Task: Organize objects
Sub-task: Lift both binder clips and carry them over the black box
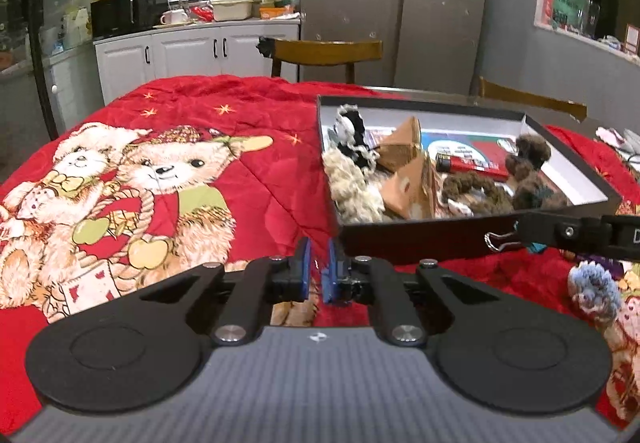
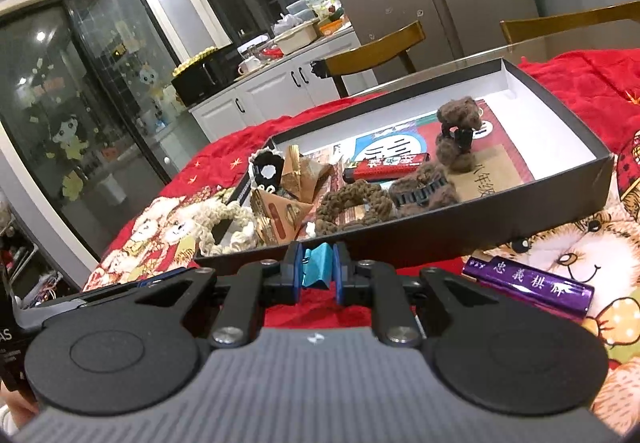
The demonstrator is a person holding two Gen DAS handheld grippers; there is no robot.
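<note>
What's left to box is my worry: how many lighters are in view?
2: a red lighter inside the black box, and a purple lighter on the red blanket beside it. More may hide under clutter.

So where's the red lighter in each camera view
Left wrist view: the red lighter lies inside the black box, right of centre, beside the brown yarn pieces.
Right wrist view: the red lighter lies mid-box, just above centre.
Shared landmark: the folded brown paper wedge left of it.
</note>
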